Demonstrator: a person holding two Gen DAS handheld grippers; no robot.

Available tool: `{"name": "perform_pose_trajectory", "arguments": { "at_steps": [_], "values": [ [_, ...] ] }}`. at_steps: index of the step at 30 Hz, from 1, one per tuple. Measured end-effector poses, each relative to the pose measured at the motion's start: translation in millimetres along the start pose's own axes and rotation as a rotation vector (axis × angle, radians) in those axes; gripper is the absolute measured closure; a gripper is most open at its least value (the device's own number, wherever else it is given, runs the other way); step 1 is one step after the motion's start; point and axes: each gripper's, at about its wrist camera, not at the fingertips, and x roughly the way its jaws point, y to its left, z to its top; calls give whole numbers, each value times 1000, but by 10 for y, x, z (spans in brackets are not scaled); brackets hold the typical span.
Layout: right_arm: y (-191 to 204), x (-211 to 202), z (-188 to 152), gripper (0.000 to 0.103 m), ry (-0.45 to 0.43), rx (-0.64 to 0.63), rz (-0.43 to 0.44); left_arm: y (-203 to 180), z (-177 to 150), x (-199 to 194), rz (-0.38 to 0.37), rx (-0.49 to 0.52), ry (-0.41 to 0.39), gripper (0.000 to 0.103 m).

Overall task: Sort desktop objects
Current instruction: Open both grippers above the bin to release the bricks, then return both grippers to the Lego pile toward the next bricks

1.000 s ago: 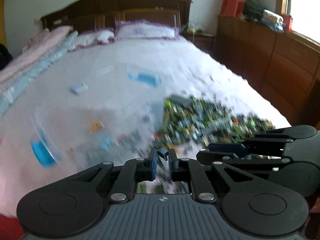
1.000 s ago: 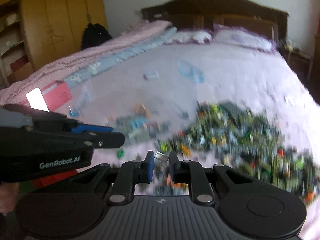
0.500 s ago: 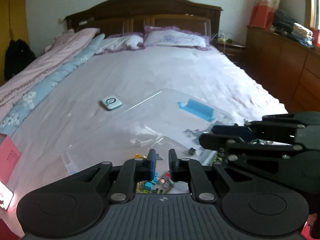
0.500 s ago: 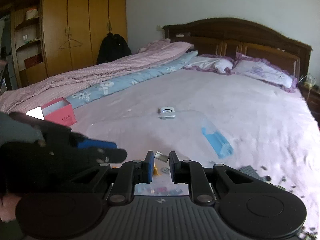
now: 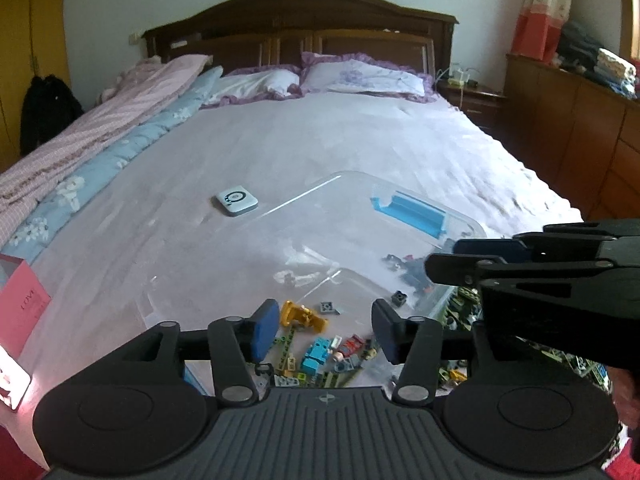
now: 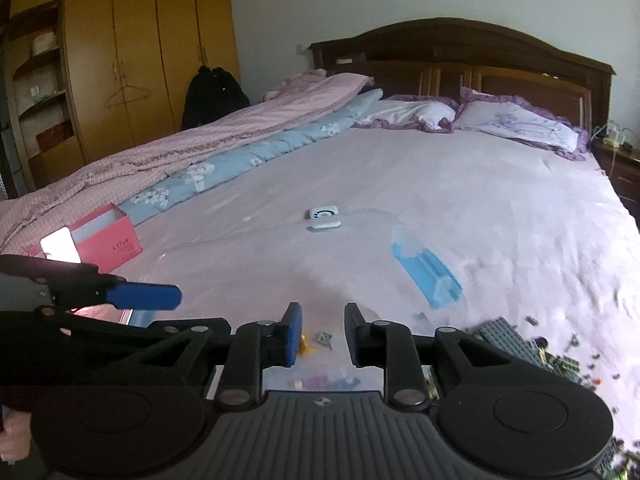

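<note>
A clear plastic bin (image 5: 352,188) with blue latches (image 5: 412,212) lies on the bed and holds several small building bricks, among them a yellow piece (image 5: 300,314) and a grey plate (image 5: 330,308). My left gripper (image 5: 325,332) hovers open over these bricks with nothing between its fingers. My right gripper (image 6: 323,332) is open too, above the grey plate (image 6: 325,338) in the bin. A heap of loose bricks (image 6: 520,344) spreads on the sheet to the right of the bin. Each gripper shows in the other's view: the right gripper (image 5: 520,272) and the left gripper (image 6: 140,296).
A small white square device (image 5: 236,200) rests on the sheet beyond the bin. A pink box (image 6: 108,240) stands at the bed's left side beside folded quilts. Pillows and a dark headboard are far back; a wooden dresser (image 5: 580,128) lines the right.
Both grippers swung left from the brick heap to the bin, each shut on a small piece, and have now opened. The pieces are no longer between the fingers.
</note>
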Motion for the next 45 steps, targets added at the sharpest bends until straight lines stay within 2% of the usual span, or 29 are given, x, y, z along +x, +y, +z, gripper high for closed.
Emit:
{"name": "perform_pose_trajectory", "arguments": {
  "at_steps": [6,14,21,26,30,32,34,37,45],
  "values": [
    [-77,-298,-359,73,23,0,-38,-194,-127,-110,-25,31,-6,45],
    [-195,-545,-1137,73,128,46,-69,-518,-472,-302,-79,89,4,45],
    [-206,-494,-1703,78,240,83,-76,-723,-1035,-205,-118,110,122,46],
    [-138,-427,-1845,78,263,71,-75,-814,-1338,-70,-149,133,199,54],
    [-144,-414,-1900,80,266,86,-75,-865,-1421,3,-176,149,201,60],
    [-161,-396,-1912,81,268,92,-81,-878,-1431,54,-177,154,203,66],
    [-173,-397,-1917,82,268,95,-83,-890,-1428,126,-171,152,214,80],
    [-179,-387,-1919,83,266,98,-84,-858,-1450,244,-167,125,233,90],
    [-134,-374,-1916,83,262,95,-73,-803,-1465,443,-178,75,263,91]
  ]
}}
